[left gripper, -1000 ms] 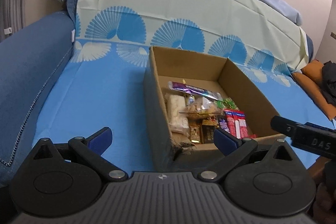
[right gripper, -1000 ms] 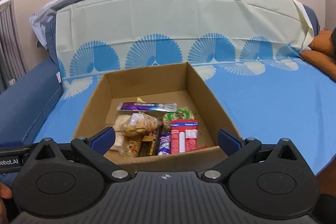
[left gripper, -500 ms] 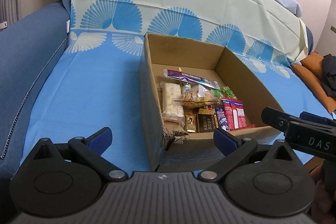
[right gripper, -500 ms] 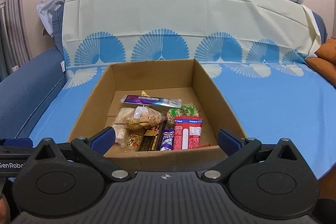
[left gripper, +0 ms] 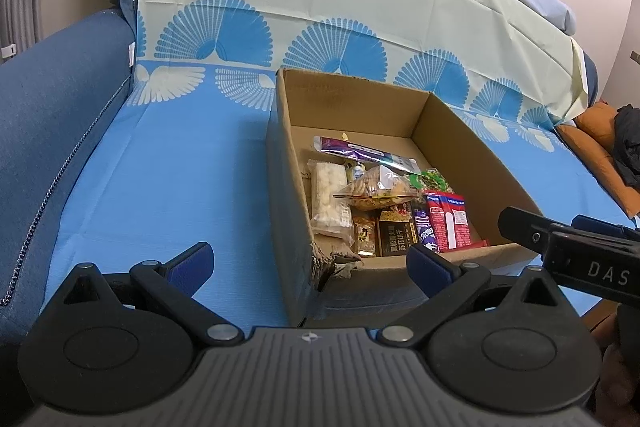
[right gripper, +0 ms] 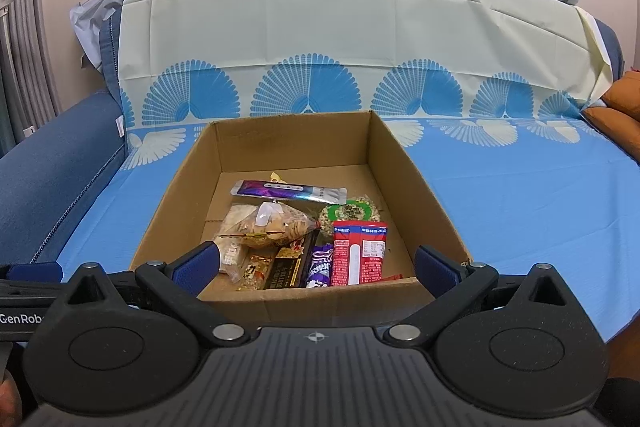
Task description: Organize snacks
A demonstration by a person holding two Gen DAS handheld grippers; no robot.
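Note:
An open cardboard box [left gripper: 472, 143] [right gripper: 292, 143] stands on the blue sofa cover. Inside lie several snacks: a purple foil packet [right gripper: 286, 190], a clear bag of biscuits [right gripper: 266, 225], a red packet [right gripper: 359, 253], a green-white packet [right gripper: 352, 213], a dark bar [right gripper: 286, 269] and a white rice cake pack [left gripper: 330, 201]. My left gripper [left gripper: 310, 263] is open and empty, just in front of the box's near left corner. My right gripper [right gripper: 316, 267] is open and empty at the box's near wall. The right gripper's body shows in the left wrist view [left gripper: 568, 251].
The sofa's dark blue armrest [left gripper: 44, 115] rises at the left. The backrest with the fan-pattern cover [right gripper: 320, 39] stands behind the box. An orange cushion [left gripper: 592, 147] with dark cloth lies at the far right. The box's near left corner [left gripper: 332, 263] is torn.
Both grippers have risen and tilted down, so more of the box's inside shows. Both stay open. The snacks have not moved.

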